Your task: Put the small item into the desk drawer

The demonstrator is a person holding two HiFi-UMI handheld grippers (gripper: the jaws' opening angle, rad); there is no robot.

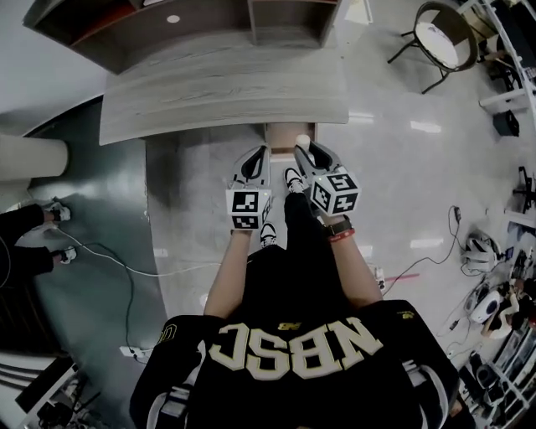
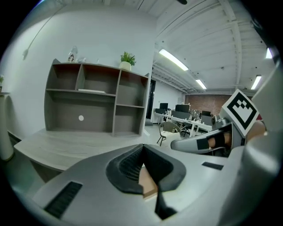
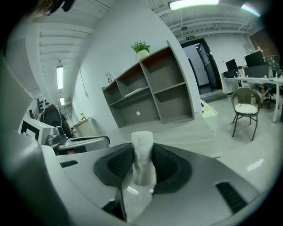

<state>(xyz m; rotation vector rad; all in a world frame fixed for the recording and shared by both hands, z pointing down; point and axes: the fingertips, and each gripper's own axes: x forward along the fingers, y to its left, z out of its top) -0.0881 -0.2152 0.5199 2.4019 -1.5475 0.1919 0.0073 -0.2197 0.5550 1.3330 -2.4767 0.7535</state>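
A small white item (image 1: 302,140), a soft crumpled packet (image 3: 143,161), stands upright between the pads of my right gripper (image 3: 142,152), which is shut on it. In the head view the right gripper (image 1: 308,147) hovers at the front edge of the grey wooden desk (image 1: 218,92), over a brown drawer opening (image 1: 283,134) that shows just below that edge. My left gripper (image 1: 256,152) is beside it on the left, at about the same height. The left gripper (image 2: 142,148) is shut, its jaw tips meet and nothing is seen held.
A grey shelf unit (image 1: 167,25) stands at the back of the desk, with a potted plant (image 2: 127,59) on top. A round chair (image 1: 440,38) is off to the right. Cables (image 1: 126,268) run over the floor on the left, near another person's feet (image 1: 59,214).
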